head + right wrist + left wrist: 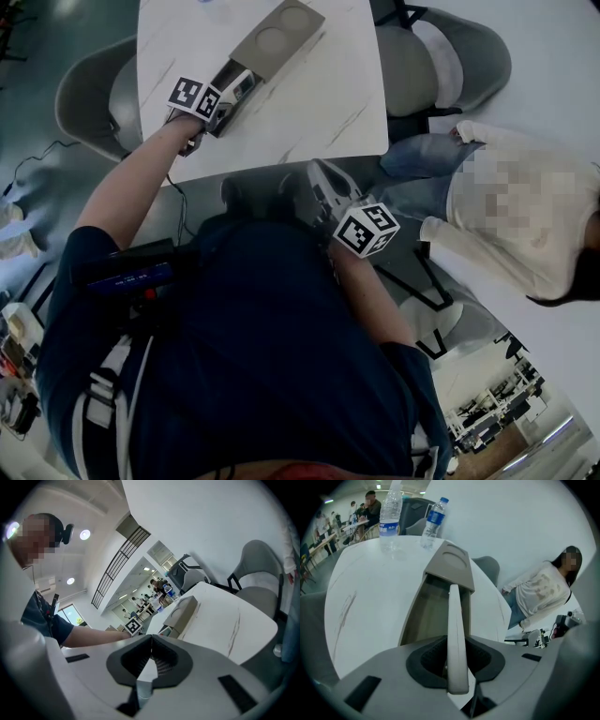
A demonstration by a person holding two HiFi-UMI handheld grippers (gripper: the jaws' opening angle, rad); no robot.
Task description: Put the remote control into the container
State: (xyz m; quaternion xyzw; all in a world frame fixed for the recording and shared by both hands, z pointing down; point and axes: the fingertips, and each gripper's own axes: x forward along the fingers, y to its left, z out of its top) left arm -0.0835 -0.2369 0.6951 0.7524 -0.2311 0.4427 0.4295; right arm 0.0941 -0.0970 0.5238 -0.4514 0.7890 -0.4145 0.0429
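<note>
Left gripper [457, 658] clamps remote control [456, 620], partly hiding container [450, 566].

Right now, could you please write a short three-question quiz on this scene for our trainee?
1. What does the left gripper hold between its jaws?
A. a cup
B. the remote control
C. nothing
2. True or false: the right gripper is shut, with nothing between its jaws.
3. How many water bottles stand on the table?

Key: 1 B; 2 true; 3 two.
</note>
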